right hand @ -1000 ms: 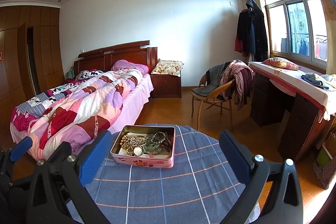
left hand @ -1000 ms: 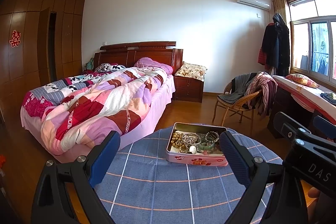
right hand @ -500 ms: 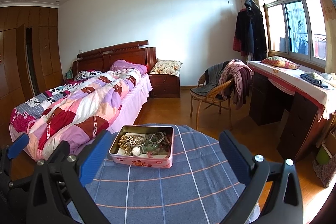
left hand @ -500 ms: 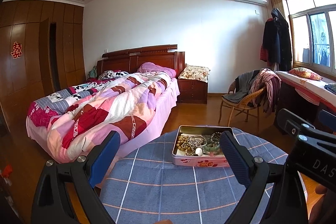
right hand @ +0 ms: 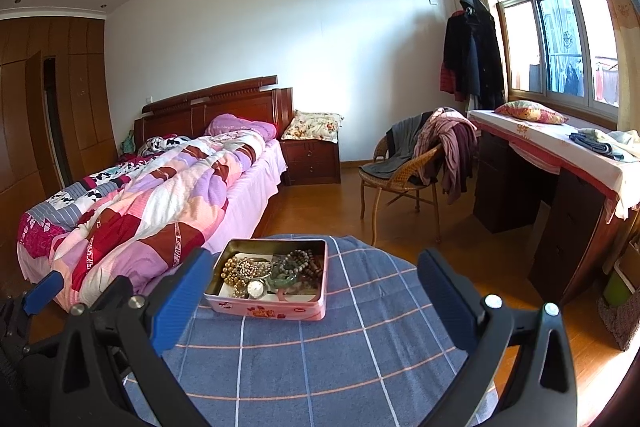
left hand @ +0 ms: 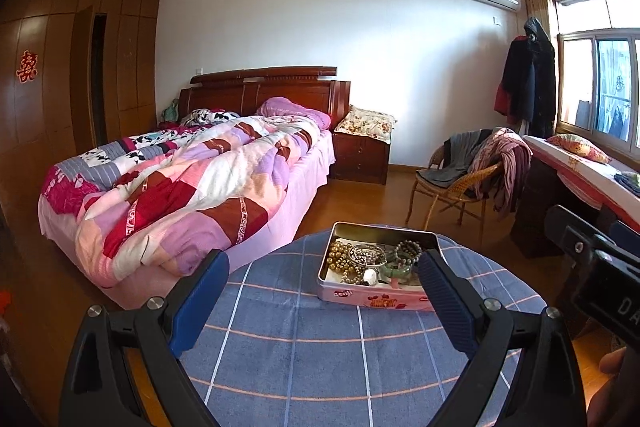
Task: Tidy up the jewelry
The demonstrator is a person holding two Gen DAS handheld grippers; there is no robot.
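left claw (left hand: pixel 324 291): i see it spread wide with nothing between its pads, held above the near side of the surface (left hand: pixel 304 355).
right claw (right hand: pixel 316 287): also wide and carrying nothing, hovering over the blue checked cloth; its own view puts the tin just inside the left pad.
tin (right hand: pixel 269 275): lidless pink box on the far part of the surface, nearer the bed (right hand: pixel 152 183) side, well short of both claws.
jewelry (right hand: pixel 272 269): all of it lies inside the tin in one tangled heap; gold beads (right hand: pixel 232 269) at the left, darker bead strands (right hand: pixel 306 261) at the right, a small round watch face (right hand: pixel 256 289) near the front wall, something green in the middle. i see none on the cloth.
stage: i can't settle it. this heap fits pieces waiting to be sorted out, and it fits pieces already gathered into the tin.
doing it well: if i go in, i'd judge one claw should steady the tin's wall while the other narrows and drops onto a single strand from above, lifting slowly so tangled neighbours fall away.
risk: strands look interlaced, so one pull may drag several; the light tin could slide on cloth.
long axis: the tin's long side runs left to right across both views, short walls toward bed and window, open face up.
strands: coiled, no clear direction that i can read.
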